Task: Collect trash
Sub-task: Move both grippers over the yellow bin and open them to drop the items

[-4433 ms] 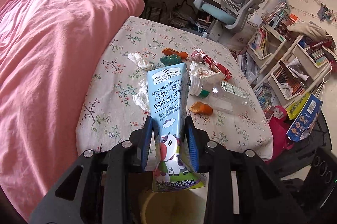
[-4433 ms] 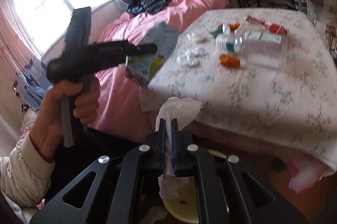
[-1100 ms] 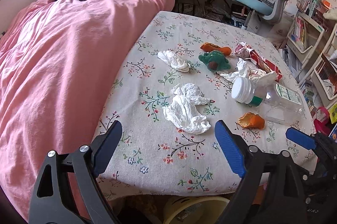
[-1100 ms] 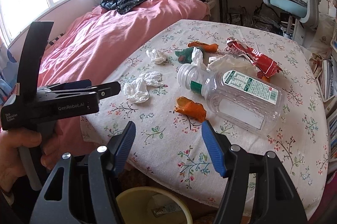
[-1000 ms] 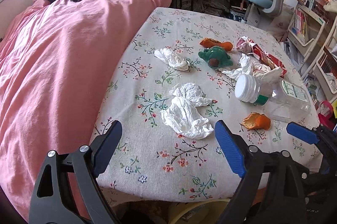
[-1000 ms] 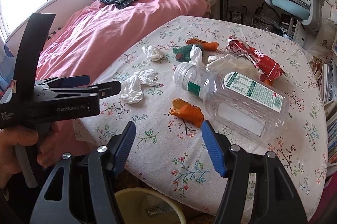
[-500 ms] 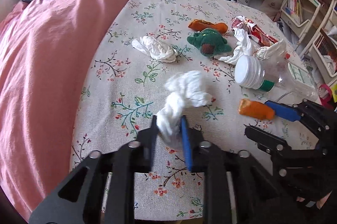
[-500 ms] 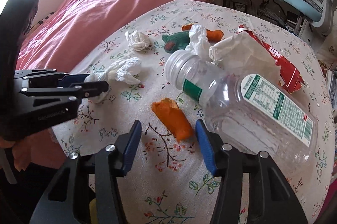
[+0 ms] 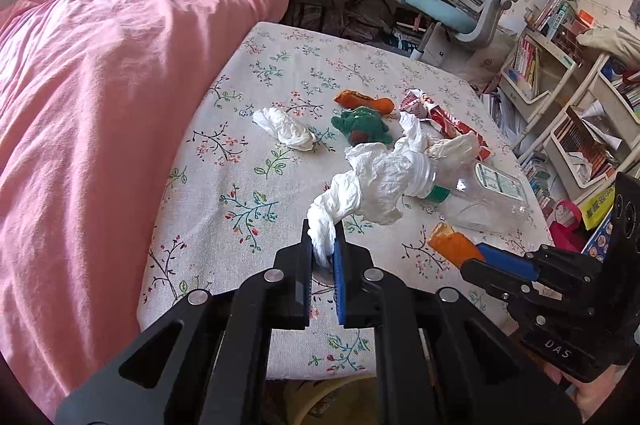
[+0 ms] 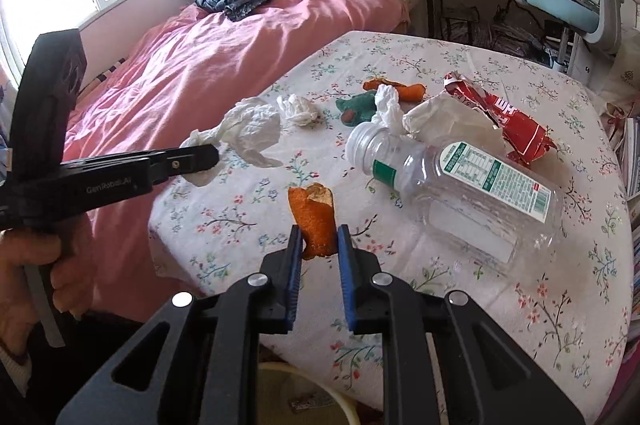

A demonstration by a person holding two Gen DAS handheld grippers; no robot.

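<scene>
Left wrist view showed the left gripper (image 9: 323, 249) with fingers clamped on a crumpled white tissue (image 9: 370, 187), light and limp, lifted off the floral-cloth counter (image 9: 256, 129). Toward three o'clock, the right gripper (image 10: 319, 241) was closing its fingers around a curled orange peel (image 10: 314, 219), light, bendable, best pinched across its middle.

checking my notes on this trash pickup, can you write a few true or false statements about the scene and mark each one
1. The left hand-held gripper is shut on a crumpled white tissue. True.
2. The orange peel sits between the right hand-held gripper pads. True; its jaws are closing.
3. The clear plastic bottle stands upright. False; it lies on its side.
4. The bottle has no cap. False; a white cap is on.
5. A red snack wrapper lies on the floral tablecloth. True.
</scene>
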